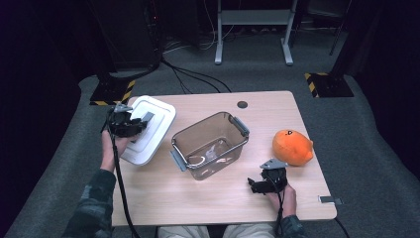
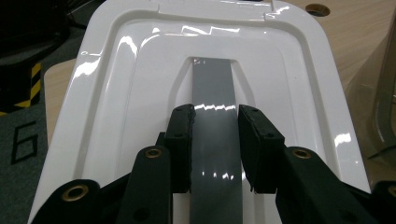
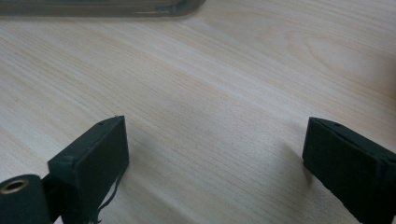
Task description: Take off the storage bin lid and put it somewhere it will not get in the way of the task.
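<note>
A white rectangular lid [image 1: 154, 124] lies at the table's left edge, partly overhanging it. In the left gripper view, the glossy lid [image 2: 116, 93] has a raised grey handle strip [image 2: 214, 88] down its middle. My left gripper [image 2: 215, 116] is shut on that handle, one pad pressed on each side; from above it [image 1: 143, 119] sits over the lid. A clear brownish container [image 1: 198, 128] stands open at the table's centre. My right gripper [image 1: 253, 185] rests low near the front edge, open [image 3: 215, 140] over bare wood, holding nothing.
An orange plush fruit [image 1: 292, 147] lies at the right, just beyond the right gripper. The wooden table [image 1: 198, 203] has a round cable hole [image 1: 242, 104] at the back. The container's rim [image 3: 93, 9] lies ahead of the right jaws. Grey carpet surrounds the table.
</note>
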Motion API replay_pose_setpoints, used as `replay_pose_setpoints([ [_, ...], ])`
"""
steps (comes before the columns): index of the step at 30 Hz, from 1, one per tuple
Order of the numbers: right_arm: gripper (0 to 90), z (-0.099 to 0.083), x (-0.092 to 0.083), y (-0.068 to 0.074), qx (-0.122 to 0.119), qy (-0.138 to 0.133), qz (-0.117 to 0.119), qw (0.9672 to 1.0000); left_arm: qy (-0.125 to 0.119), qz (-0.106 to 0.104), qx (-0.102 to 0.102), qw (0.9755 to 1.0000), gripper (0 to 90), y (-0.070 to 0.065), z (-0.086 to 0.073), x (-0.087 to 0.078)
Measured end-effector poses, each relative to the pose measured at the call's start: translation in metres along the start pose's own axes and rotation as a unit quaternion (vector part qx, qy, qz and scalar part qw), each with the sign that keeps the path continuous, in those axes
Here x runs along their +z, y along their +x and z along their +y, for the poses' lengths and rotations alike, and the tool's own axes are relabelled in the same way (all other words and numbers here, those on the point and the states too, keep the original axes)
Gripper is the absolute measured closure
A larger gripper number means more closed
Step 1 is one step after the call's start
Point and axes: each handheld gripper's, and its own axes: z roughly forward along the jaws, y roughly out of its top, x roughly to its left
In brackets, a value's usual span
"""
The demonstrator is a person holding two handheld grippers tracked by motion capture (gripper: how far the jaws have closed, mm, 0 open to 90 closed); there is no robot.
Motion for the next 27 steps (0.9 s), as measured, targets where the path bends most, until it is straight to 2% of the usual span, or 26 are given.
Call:
replay_pose_setpoints([
  [6, 6.2, 0.0, 0.0, 0.0, 0.0, 0.0, 0.0, 1.0, 0.02, 0.006, -0.019, 0.9996, 66.3, 0.007, -0.014, 0.014],
  [10, 6.2, 0.0, 0.0, 0.0, 0.0, 0.0, 0.001, 1.0, 0.026, 0.005, -0.042, 0.9988, 66.4, 0.012, -0.02, 0.02],
  [20, 6.2, 0.0, 0.0, 0.0, 0.001, 0.0, 0.001, 1.0, 0.043, 0.009, -0.053, 0.9976, 66.3, 0.018, -0.028, 0.031],
  [22, 6.2, 0.0, 0.0, 0.0, -0.001, 0.0, 0.001, 1.0, 0.05, 0.018, -0.048, 0.9974, 66.3, 0.016, -0.032, 0.036],
  [23, 6.2, 0.0, 0.0, -0.001, -0.001, 0.0, 0.001, 1.0, 0.056, 0.014, -0.047, 0.9972, 66.3, 0.016, -0.035, 0.039],
  [27, 6.2, 0.0, 0.0, -0.001, -0.001, 0.0, 0.002, 1.0, 0.068, 0.011, -0.06, 0.9958, 66.3, 0.017, -0.044, 0.047],
])
